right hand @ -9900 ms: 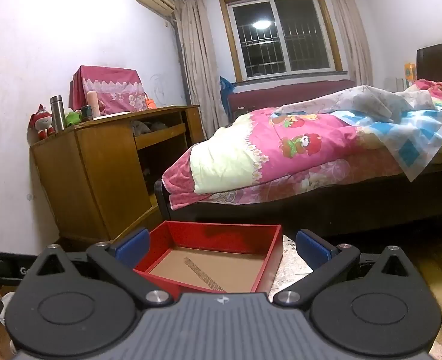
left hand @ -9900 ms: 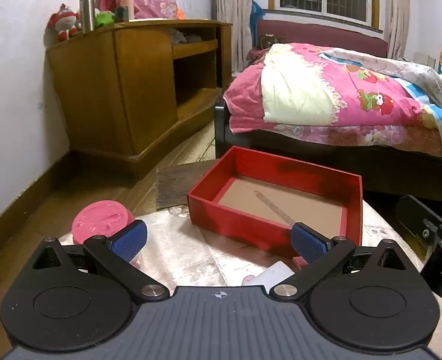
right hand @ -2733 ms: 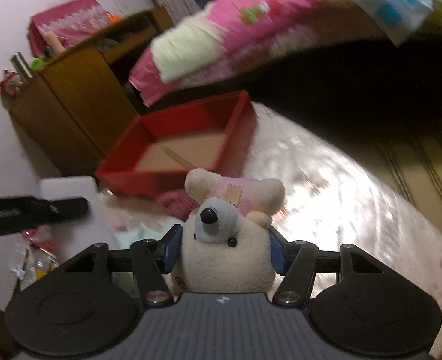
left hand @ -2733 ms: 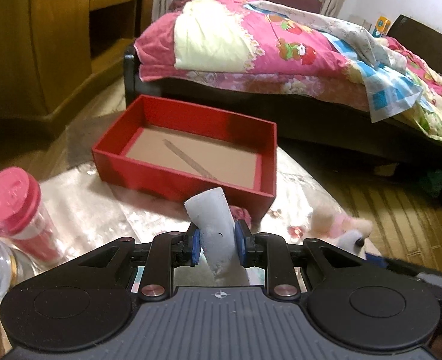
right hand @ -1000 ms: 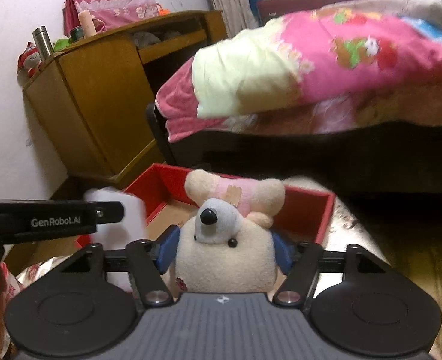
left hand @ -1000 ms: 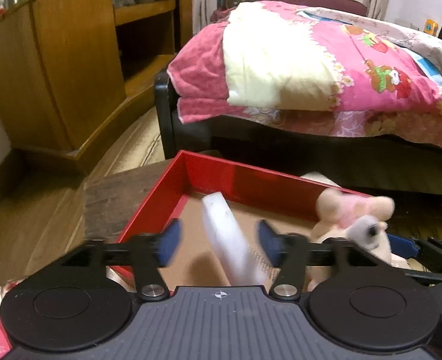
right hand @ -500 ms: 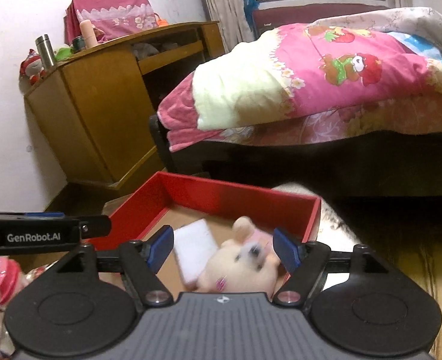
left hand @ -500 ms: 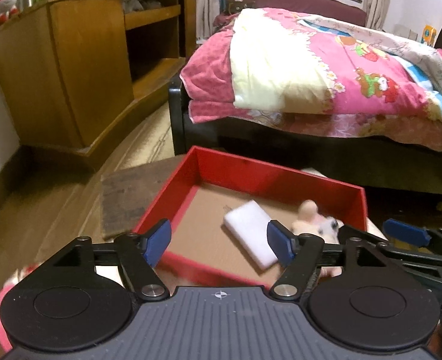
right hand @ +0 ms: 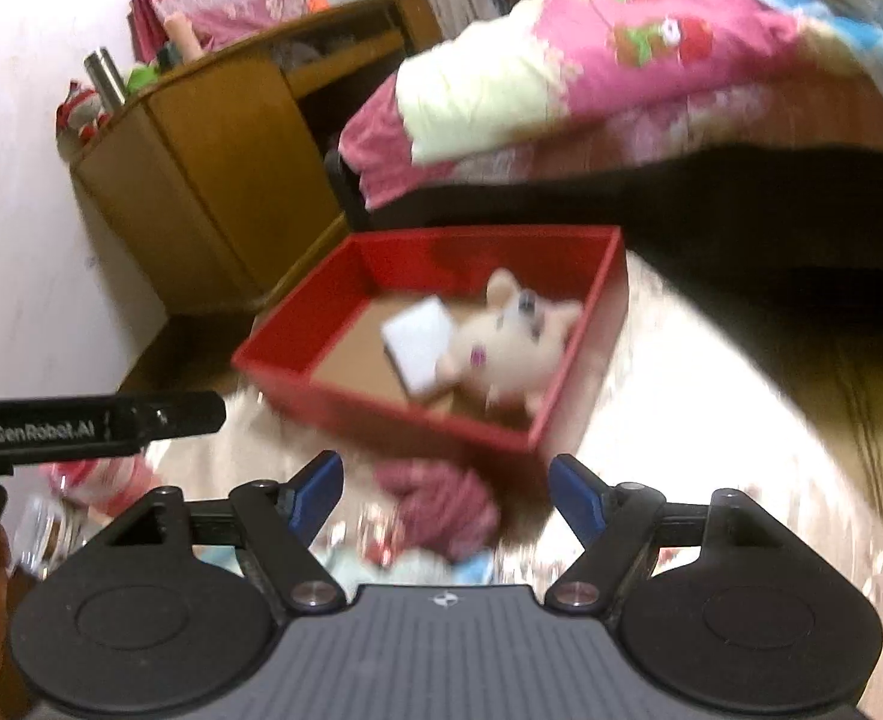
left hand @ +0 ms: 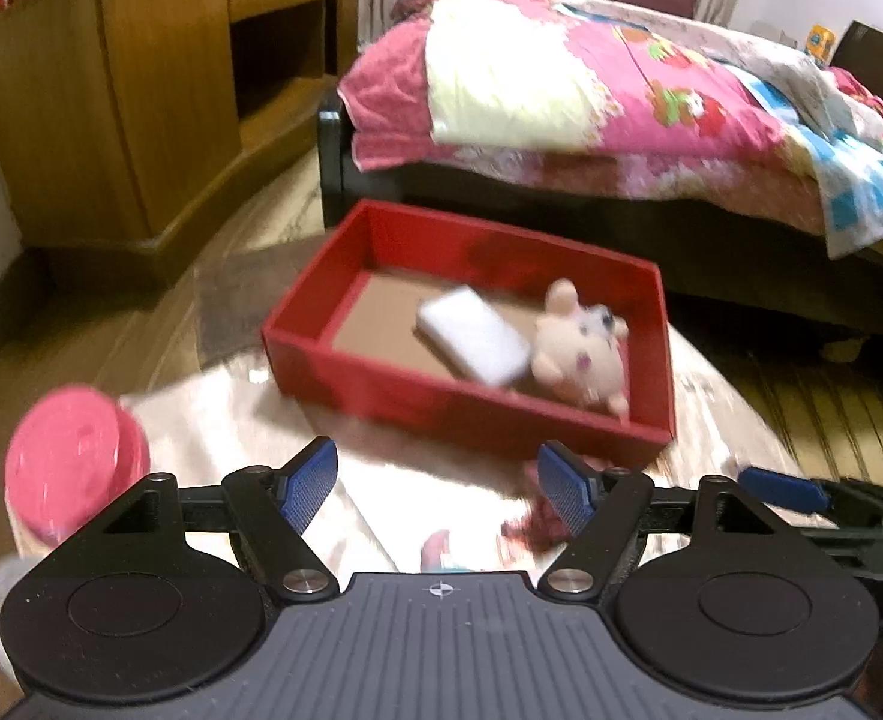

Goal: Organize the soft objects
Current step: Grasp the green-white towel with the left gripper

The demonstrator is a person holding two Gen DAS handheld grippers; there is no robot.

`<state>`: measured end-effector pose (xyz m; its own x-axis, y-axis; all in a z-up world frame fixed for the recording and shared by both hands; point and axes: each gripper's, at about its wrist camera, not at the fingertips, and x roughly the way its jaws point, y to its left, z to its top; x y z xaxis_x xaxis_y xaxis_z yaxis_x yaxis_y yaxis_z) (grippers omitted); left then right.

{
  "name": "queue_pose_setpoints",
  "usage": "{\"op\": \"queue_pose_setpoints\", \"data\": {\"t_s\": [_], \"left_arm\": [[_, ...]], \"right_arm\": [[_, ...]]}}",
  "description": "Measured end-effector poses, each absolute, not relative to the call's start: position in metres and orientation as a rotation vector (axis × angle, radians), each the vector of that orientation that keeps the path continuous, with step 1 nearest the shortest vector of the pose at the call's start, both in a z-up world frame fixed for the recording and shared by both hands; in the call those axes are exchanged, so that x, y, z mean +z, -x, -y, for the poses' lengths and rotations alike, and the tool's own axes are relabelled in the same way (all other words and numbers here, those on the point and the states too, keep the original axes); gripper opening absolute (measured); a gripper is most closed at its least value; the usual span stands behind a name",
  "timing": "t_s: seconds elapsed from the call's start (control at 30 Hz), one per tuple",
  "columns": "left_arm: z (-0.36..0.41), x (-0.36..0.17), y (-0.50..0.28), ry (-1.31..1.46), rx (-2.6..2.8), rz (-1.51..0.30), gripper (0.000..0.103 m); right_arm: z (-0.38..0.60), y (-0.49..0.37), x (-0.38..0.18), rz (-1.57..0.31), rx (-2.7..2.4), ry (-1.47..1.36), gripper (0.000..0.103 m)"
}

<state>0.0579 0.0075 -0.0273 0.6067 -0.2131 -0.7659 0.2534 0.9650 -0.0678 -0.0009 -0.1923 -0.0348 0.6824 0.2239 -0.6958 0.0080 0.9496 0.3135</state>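
Observation:
A red box (left hand: 381, 384) (right hand: 381, 414) stands on the shiny round table (left hand: 231, 408). Inside it lie a white foam pad (left hand: 474, 345) (right hand: 419, 351) and, touching its right side, a cream plush toy (left hand: 582, 354) (right hand: 513, 348). My left gripper (left hand: 437, 468) hangs open and empty in front of the box. My right gripper (right hand: 444, 474) is also short of the box, its jaws opening with nothing between them. A maroon soft bundle (right hand: 441, 501) (left hand: 531, 525) lies on the table just ahead of its fingers.
A pink-lidded jar (left hand: 75, 456) (right hand: 99, 474) stands at the left of the table. Small pale blue and pink items (right hand: 381, 564) lie near the front edge. A bed (left hand: 621, 90) with pink bedding is behind the box, a wooden cabinet (left hand: 111, 90) at the left.
Both grippers have let go and drawn back from the box. The pad and the plush toy, held a second ago, now lie inside it. Both jaws stand wider.

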Motion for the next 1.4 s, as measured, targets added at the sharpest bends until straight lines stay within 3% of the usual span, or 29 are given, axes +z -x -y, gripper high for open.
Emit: {"op": "queue_pose_setpoints", "data": {"t_s": [0.33, 0.4, 0.47, 0.6, 0.73, 0.87, 1.03, 1.13, 1.23, 1.33, 1.4], "left_arm": [[-0.01, -0.053, -0.008, -0.174, -0.339, -0.924, 0.078], [-0.01, -0.064, -0.009, -0.185, -0.334, -0.955, 0.072], [-0.01, -0.075, -0.01, -0.198, -0.343, -0.989, 0.057], [-0.017, -0.073, -0.006, -0.152, -0.366, -1.005, 0.045], [-0.024, -0.062, -0.003, -0.076, -0.429, -1.027, 0.017], [-0.027, -0.049, 0.006, 0.003, -0.518, -1.027, 0.01], [-0.019, -0.045, 0.032, -0.044, -0.571, -0.991, 0.01], [-0.004, -0.068, 0.036, -0.112, -0.573, -1.061, 0.012], [0.005, -0.087, 0.028, -0.168, -0.526, -1.099, 0.026], [0.01, -0.088, 0.024, -0.187, -0.484, -1.066, 0.064], [0.019, -0.09, 0.021, -0.198, -0.498, -1.051, 0.07]], "right_arm": [[0.192, 0.039, -0.041, -0.872, 0.119, -0.377, 0.05], [0.181, 0.043, -0.044, -0.891, 0.148, -0.353, 0.05], [0.176, 0.045, -0.046, -0.895, 0.152, -0.339, 0.05], [0.178, 0.043, -0.049, -0.889, 0.142, -0.343, 0.05], [0.182, 0.041, -0.052, -0.899, 0.139, -0.348, 0.05], [0.184, 0.039, -0.053, -0.902, 0.138, -0.348, 0.05], [0.186, 0.038, -0.051, -0.896, 0.142, -0.363, 0.05], [0.187, 0.037, -0.052, -0.905, 0.148, -0.367, 0.05], [0.186, 0.036, -0.054, -0.914, 0.153, -0.381, 0.05], [0.187, 0.037, -0.052, -0.901, 0.15, -0.382, 0.05], [0.19, 0.037, -0.052, -0.901, 0.148, -0.391, 0.05]]}}
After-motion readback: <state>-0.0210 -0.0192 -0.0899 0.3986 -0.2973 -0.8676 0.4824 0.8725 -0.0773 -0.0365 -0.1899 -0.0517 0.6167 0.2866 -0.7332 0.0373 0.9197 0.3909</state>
